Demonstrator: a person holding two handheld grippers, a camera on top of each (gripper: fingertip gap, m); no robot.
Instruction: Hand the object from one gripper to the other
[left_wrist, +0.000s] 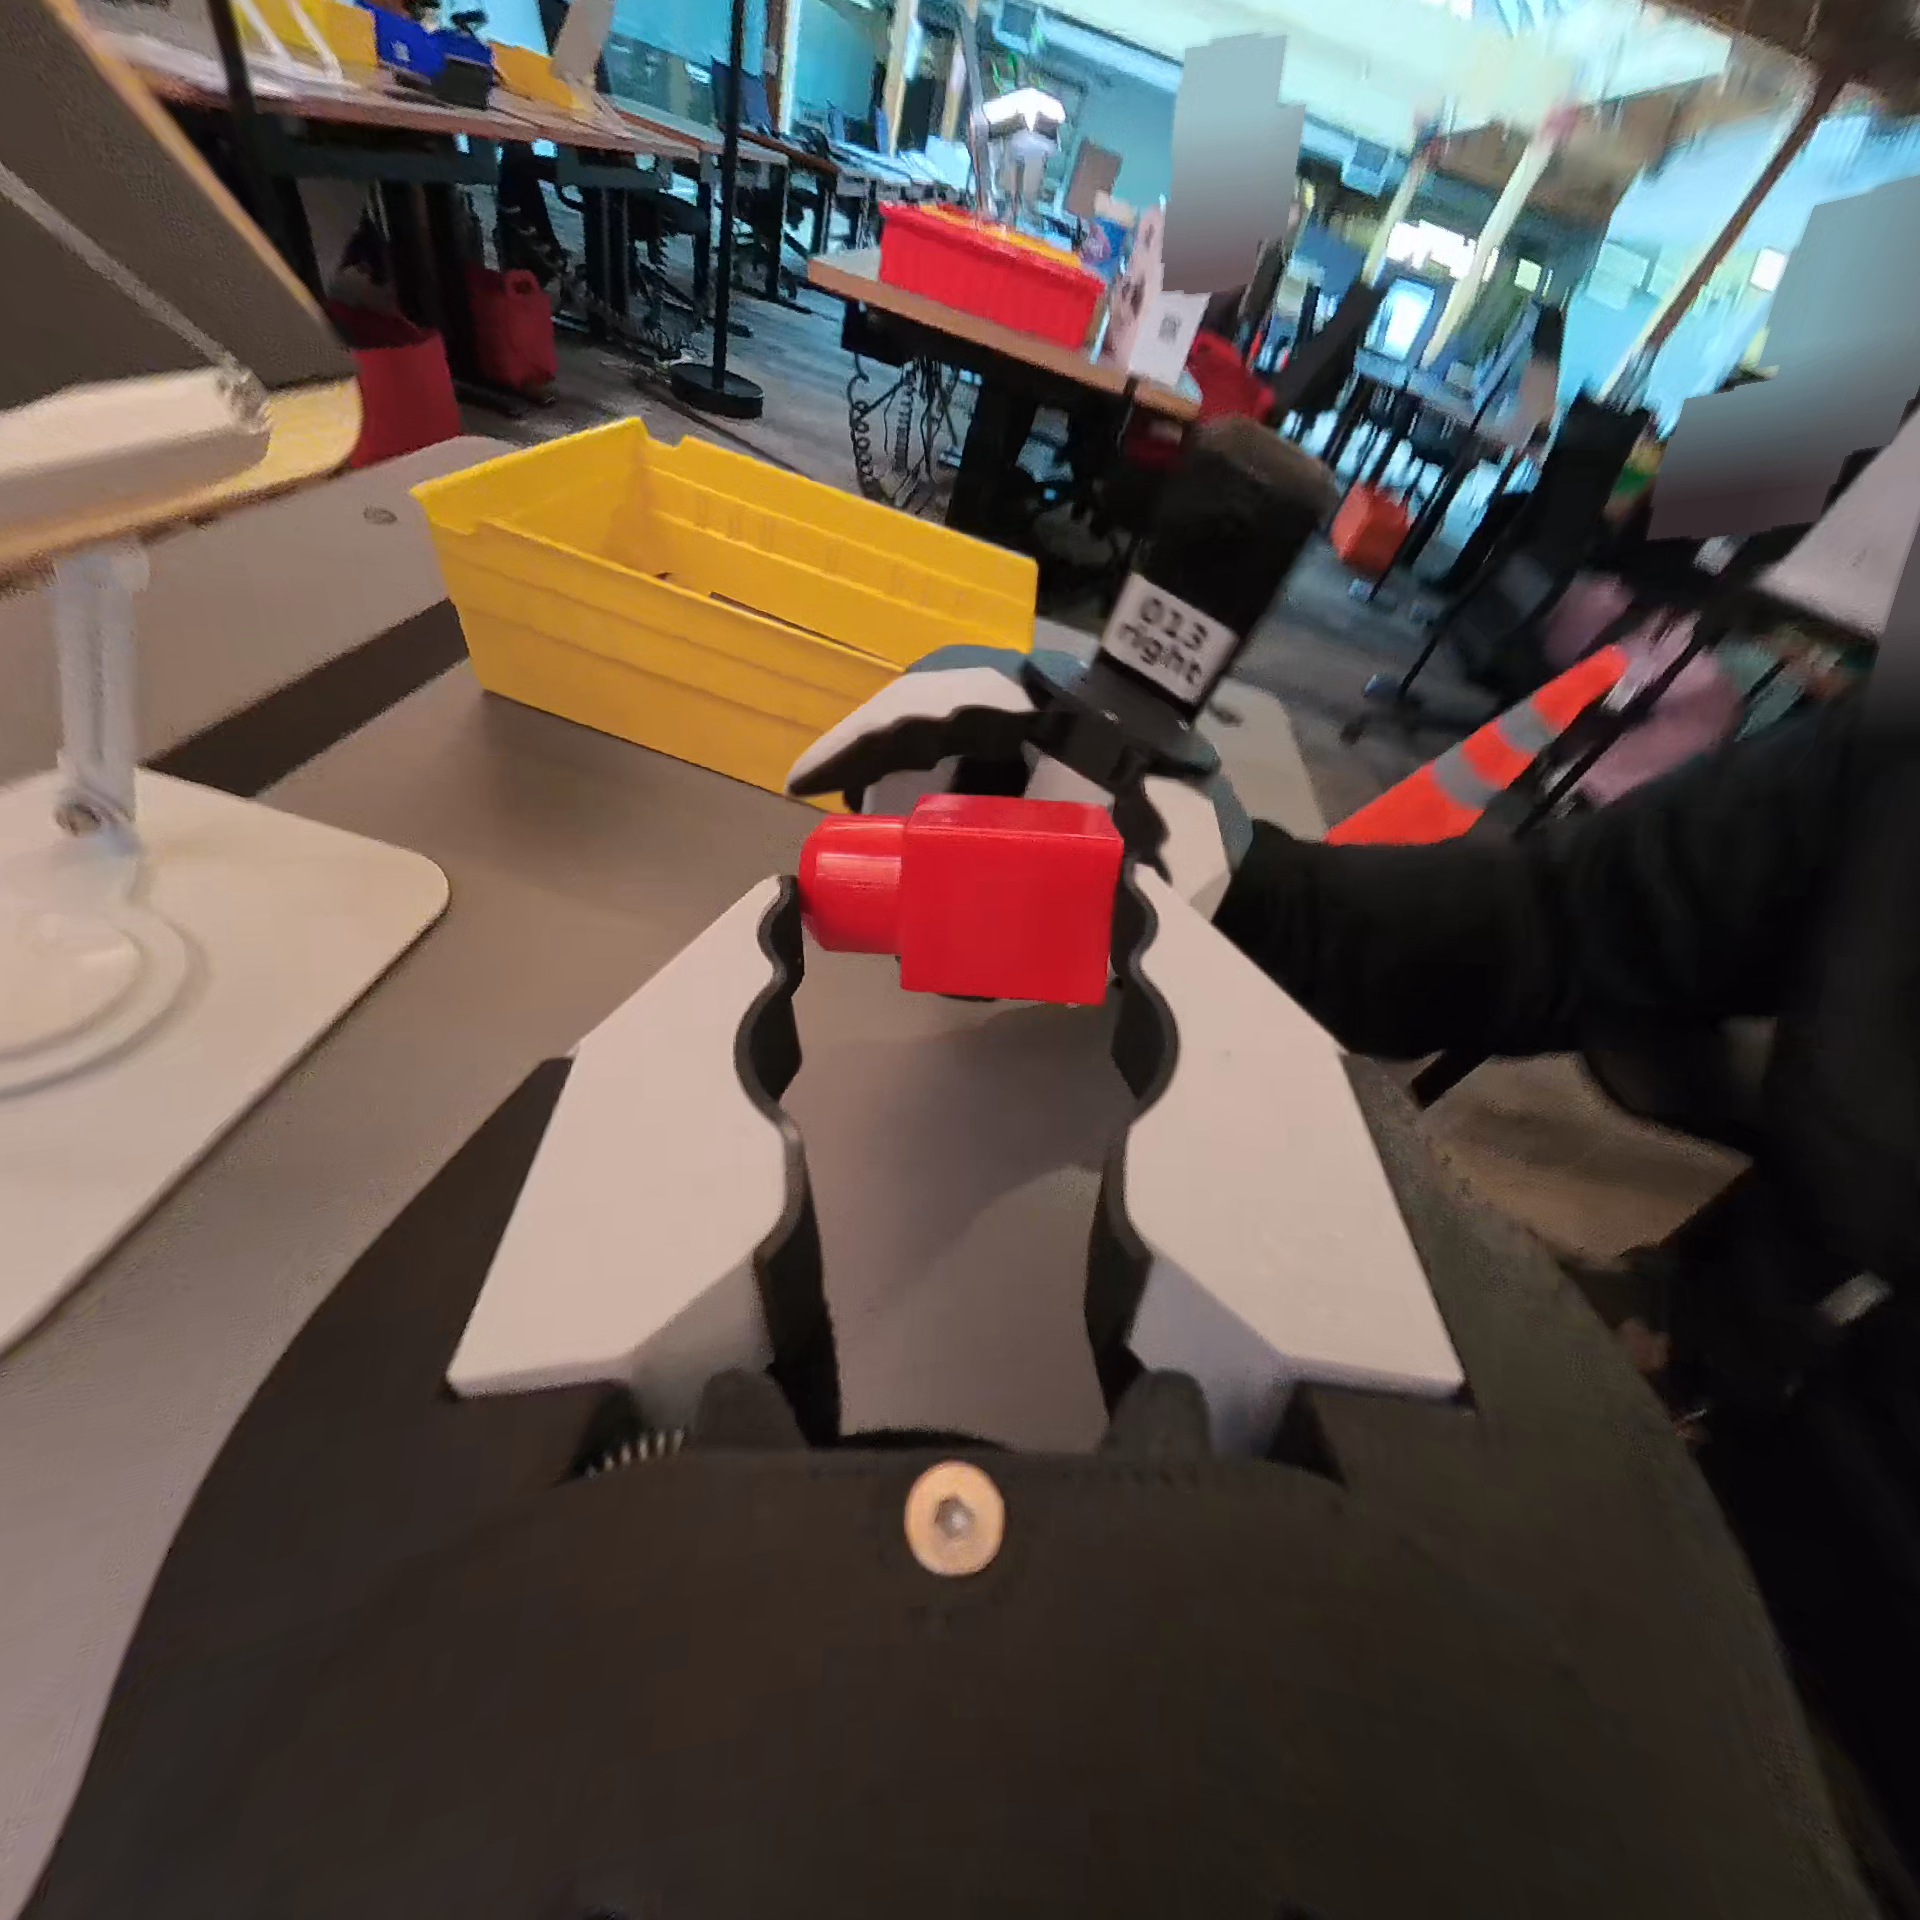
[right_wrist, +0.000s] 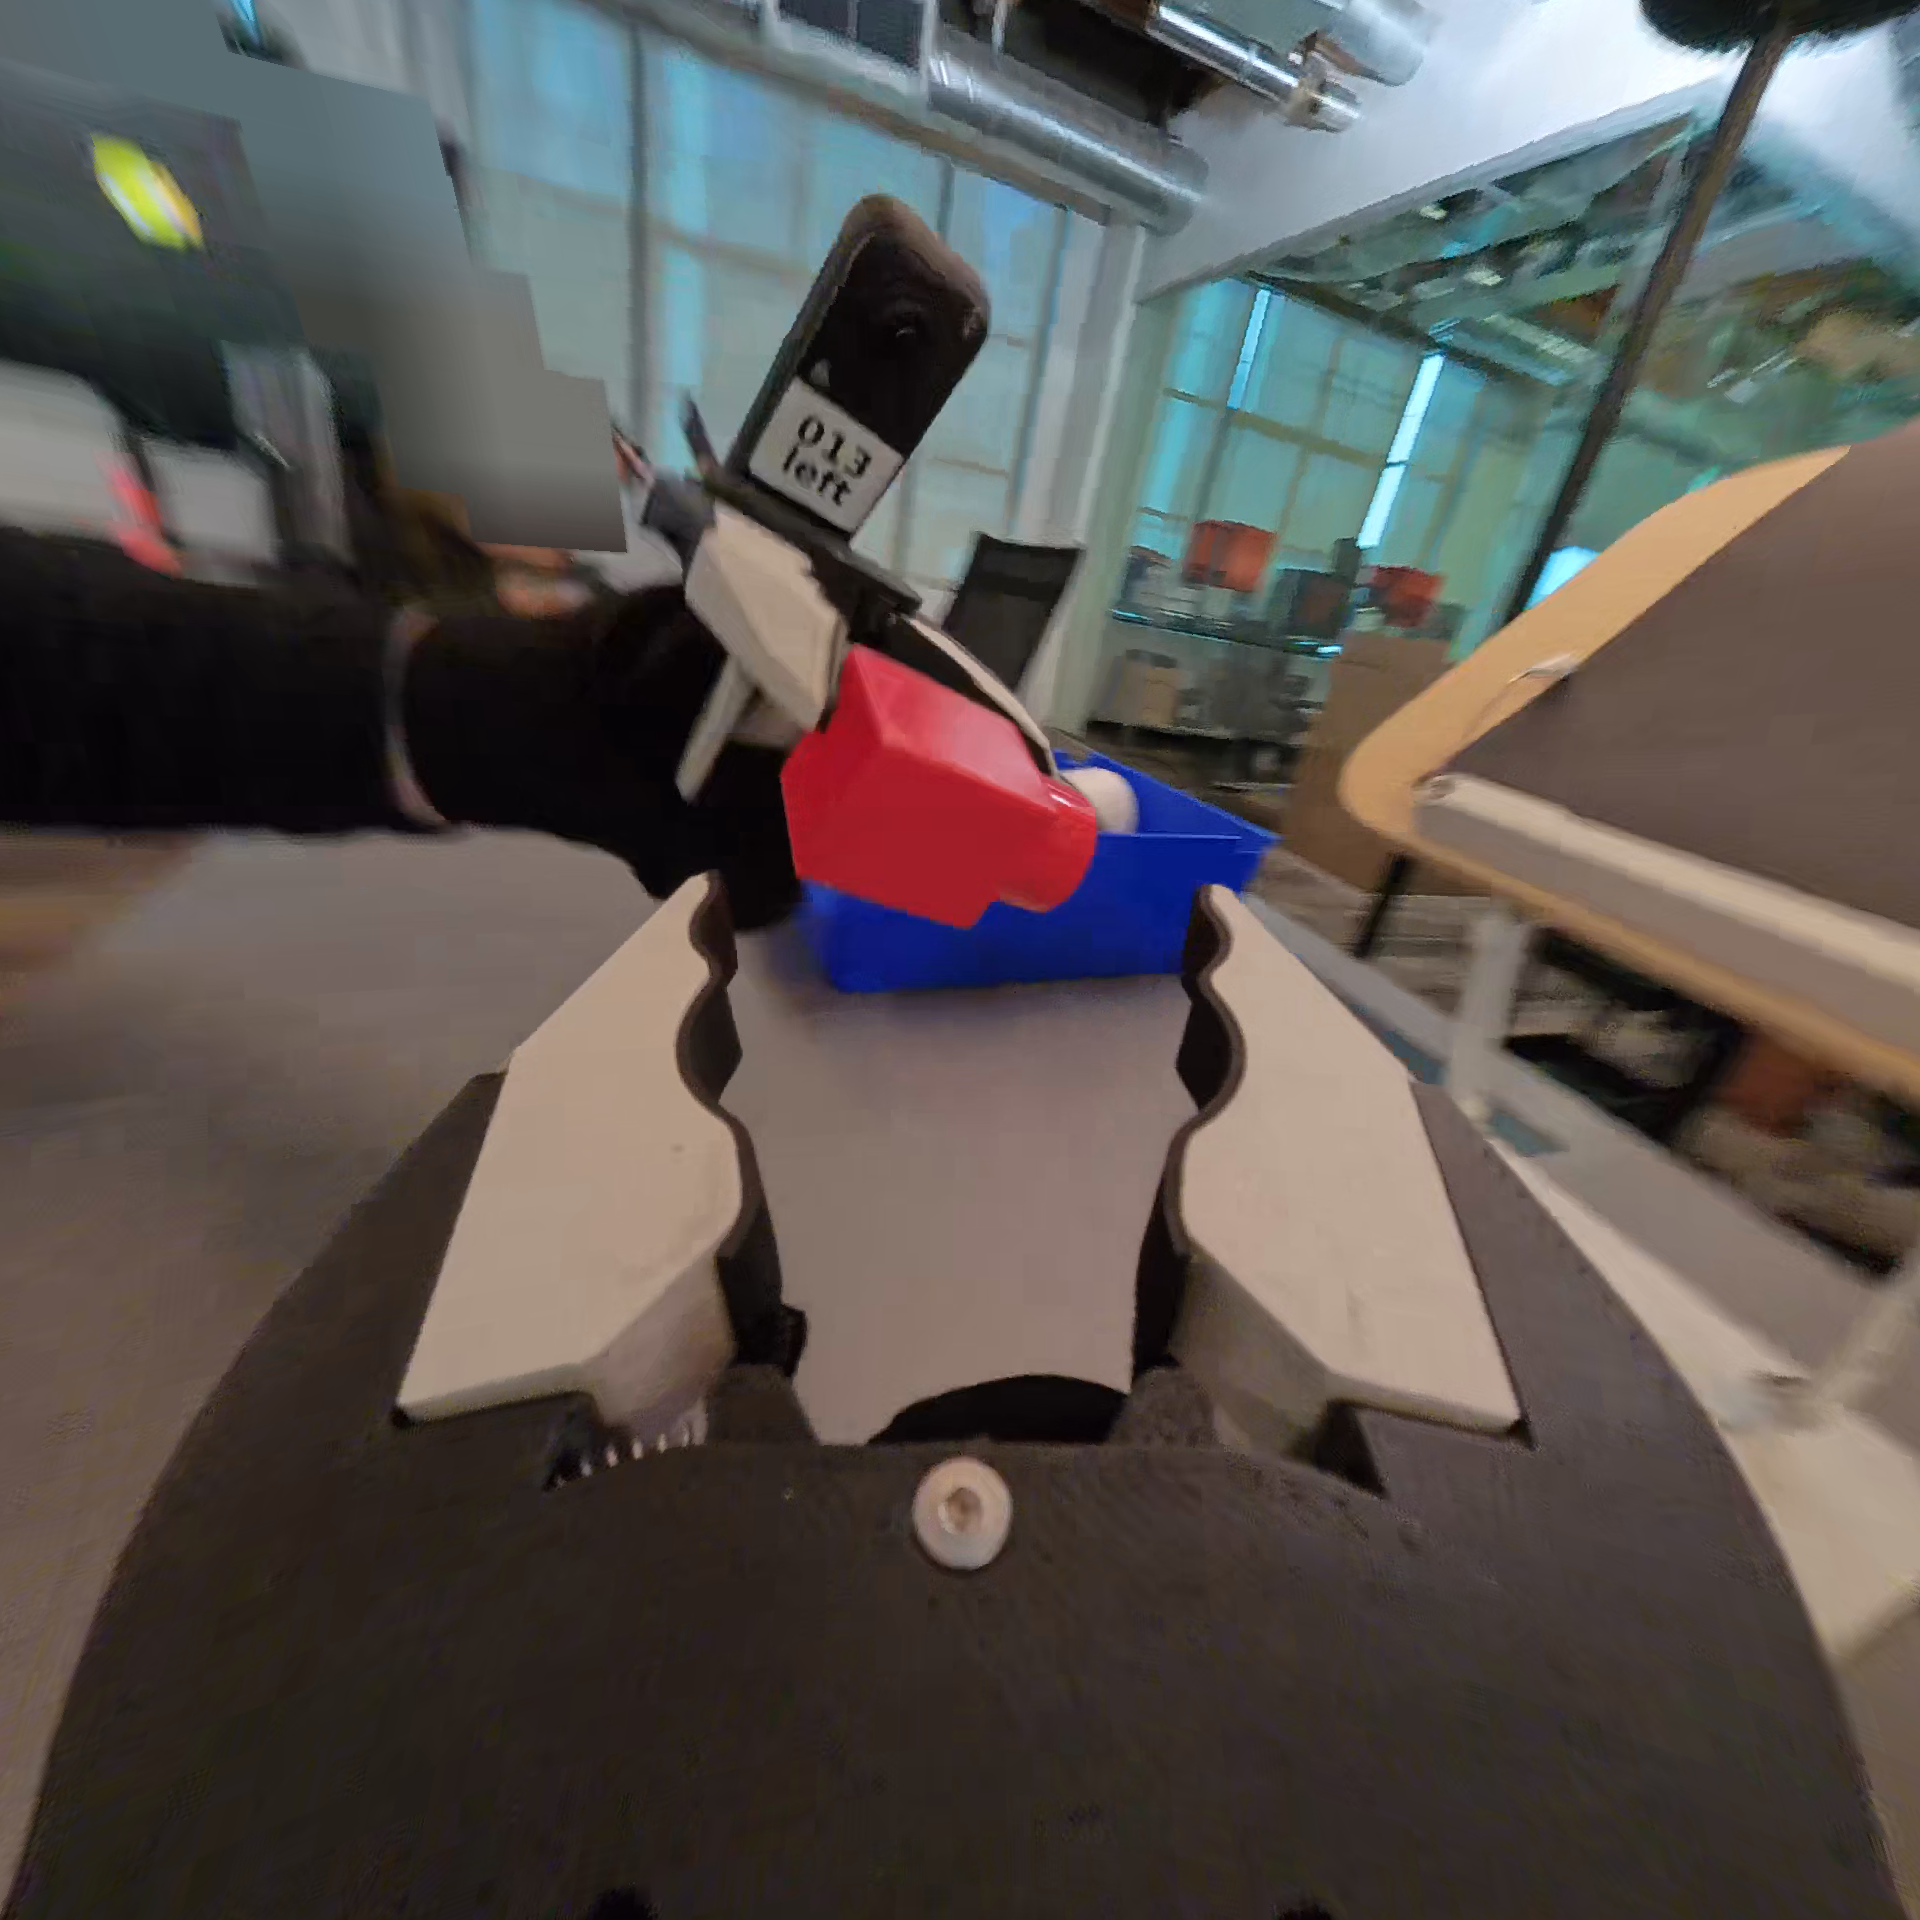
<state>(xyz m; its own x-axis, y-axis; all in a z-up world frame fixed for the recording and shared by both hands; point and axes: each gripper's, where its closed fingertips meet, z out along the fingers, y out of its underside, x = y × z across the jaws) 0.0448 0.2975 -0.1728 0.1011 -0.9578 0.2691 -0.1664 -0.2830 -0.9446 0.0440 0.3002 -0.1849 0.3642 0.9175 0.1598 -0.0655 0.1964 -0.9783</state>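
A red plastic block (left_wrist: 997, 894) with a round stub on one end is held above the grey table (left_wrist: 582, 831). My left gripper (left_wrist: 956, 904) is shut on it, with a fingertip against each end. In the right wrist view the block (right_wrist: 914, 800) sits in the left gripper (right_wrist: 925, 727), just beyond and slightly above my right gripper (right_wrist: 961, 914). The right gripper's jaws stand wide apart and empty. It also shows in the left wrist view (left_wrist: 997, 774), facing the block from behind with its fingers spread around the block's far side.
A yellow bin (left_wrist: 665, 613) stands on the table behind the block. A blue bin (right_wrist: 1039, 935) holding a white object (right_wrist: 1107, 795) is beyond the right gripper. A white stand base (left_wrist: 208, 987) lies at left. An orange cone (left_wrist: 1486, 758) stands off the table at right.
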